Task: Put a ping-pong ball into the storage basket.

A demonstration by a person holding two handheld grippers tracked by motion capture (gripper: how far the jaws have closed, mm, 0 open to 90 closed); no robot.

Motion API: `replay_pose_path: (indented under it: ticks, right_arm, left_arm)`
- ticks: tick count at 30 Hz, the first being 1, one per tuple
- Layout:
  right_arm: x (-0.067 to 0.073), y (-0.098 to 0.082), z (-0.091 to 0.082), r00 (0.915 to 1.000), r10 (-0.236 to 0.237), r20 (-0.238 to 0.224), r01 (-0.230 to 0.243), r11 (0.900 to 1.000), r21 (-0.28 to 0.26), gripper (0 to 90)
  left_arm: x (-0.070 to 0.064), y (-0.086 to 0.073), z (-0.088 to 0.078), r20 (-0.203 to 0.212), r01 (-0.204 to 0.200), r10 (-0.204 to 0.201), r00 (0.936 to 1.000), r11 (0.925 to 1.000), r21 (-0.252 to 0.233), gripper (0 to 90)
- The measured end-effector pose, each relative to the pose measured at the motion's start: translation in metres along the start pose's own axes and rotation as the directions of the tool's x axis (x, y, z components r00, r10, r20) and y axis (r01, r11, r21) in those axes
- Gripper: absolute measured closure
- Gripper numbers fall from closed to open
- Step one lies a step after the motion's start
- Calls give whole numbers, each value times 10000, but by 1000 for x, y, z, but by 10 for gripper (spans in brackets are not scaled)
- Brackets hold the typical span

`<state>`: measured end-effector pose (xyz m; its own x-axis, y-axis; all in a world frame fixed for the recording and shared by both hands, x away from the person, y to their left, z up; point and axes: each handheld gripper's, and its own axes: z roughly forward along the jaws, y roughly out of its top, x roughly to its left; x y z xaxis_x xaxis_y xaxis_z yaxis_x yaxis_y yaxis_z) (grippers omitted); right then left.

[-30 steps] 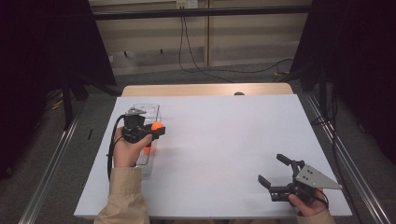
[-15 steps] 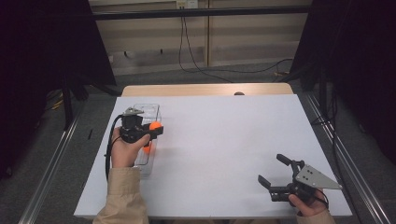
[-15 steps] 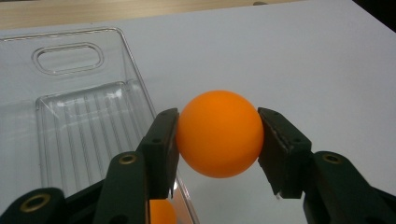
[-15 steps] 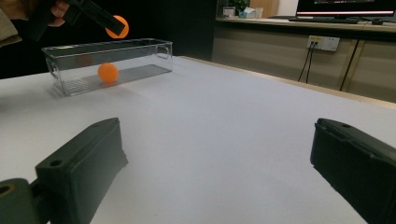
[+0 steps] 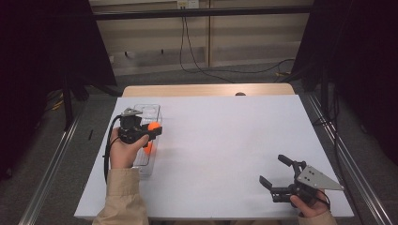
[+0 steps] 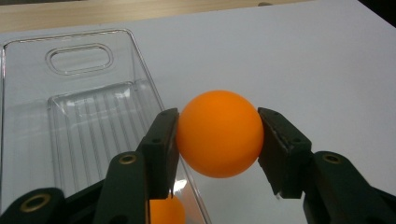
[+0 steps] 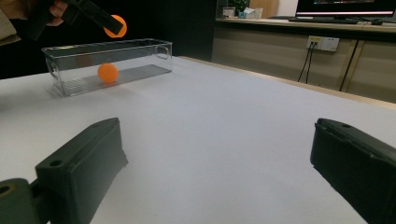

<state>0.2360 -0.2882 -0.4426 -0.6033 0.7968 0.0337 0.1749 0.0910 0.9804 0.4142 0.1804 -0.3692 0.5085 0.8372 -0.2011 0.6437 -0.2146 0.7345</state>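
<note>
My left gripper (image 6: 218, 135) is shut on an orange ball (image 6: 218, 133), held above the right long rim of a clear plastic bin (image 6: 84, 116). From above, the held orange ball (image 5: 153, 126) hangs over the clear bin (image 5: 152, 110) at the table's left. A second orange ball (image 7: 107, 73) lies inside the bin (image 7: 140, 59); the second ball (image 5: 148, 148) shows below the hand in the high view. My right gripper (image 5: 277, 171) stands open low over the table's front right, nothing between its jaws. In the right gripper view the held ball (image 7: 115, 26) shows far off.
The white table (image 5: 225, 140) has a wooden strip (image 5: 202, 90) along its far edge. Metal rails (image 5: 51, 164) run down both sides. Cables lie on the floor behind the table.
</note>
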Motion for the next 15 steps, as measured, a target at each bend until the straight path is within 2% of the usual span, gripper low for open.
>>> replay_pose_path:
  ticks: [15]
  right_arm:
    - [0,0,0,10000,-11,-3,11,10000,-1,21]
  left_arm:
    - [3,-1,-2,-121,-42,43,9999,10000,40,508]
